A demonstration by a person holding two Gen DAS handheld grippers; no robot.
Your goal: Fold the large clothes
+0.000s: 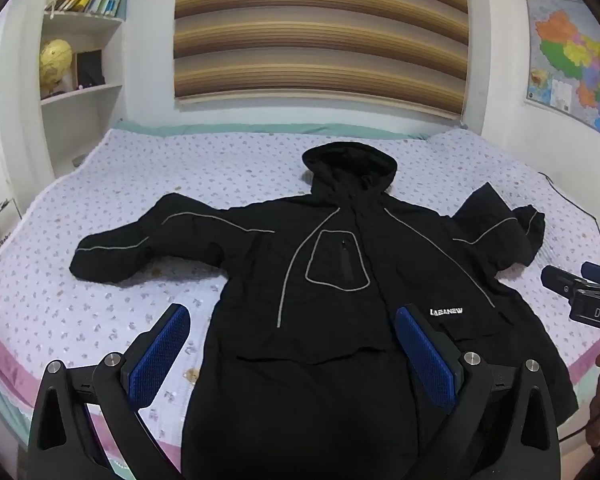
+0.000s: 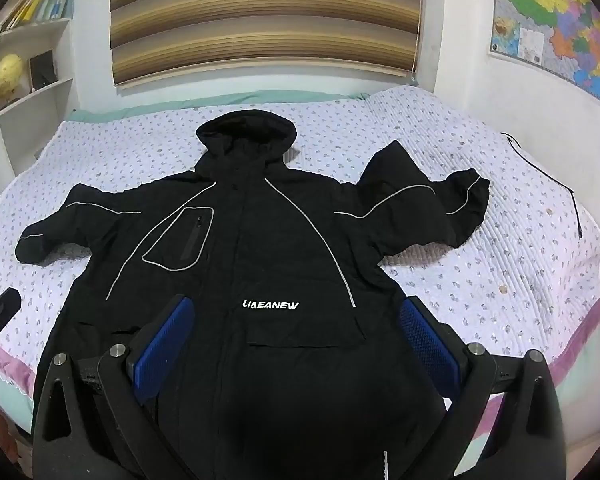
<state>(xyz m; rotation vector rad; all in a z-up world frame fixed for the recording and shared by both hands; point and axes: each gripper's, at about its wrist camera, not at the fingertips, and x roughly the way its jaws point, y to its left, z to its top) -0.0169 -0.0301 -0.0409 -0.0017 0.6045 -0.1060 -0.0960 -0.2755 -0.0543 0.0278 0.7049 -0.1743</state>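
Nearest the lens, the left gripper (image 1: 292, 316) hangs with its blue pads spread wide apart, nothing between them but air above the lower front of the black jacket (image 1: 332, 280). The right gripper (image 2: 296, 308) is likewise wide apart and empty, poised over the jacket's hem.

The jacket lies face up on the bed (image 2: 500, 240), its hem spilling over the near pink-trimmed edge. The left sleeve (image 1: 140, 244) stretches flat out to the side, with bare quilt around its cuff. The right sleeve (image 2: 420, 208) is bent and humped, its cuff folded back, and open quilt runs from it to the bed's right edge, where a thin black cable (image 2: 572, 192) lies. The hood (image 2: 246, 132) points at the far edge, short of the green border.

Beyond stand a striped blind (image 2: 268, 20), a bookshelf (image 1: 84, 40) and a wall map (image 2: 552, 20).
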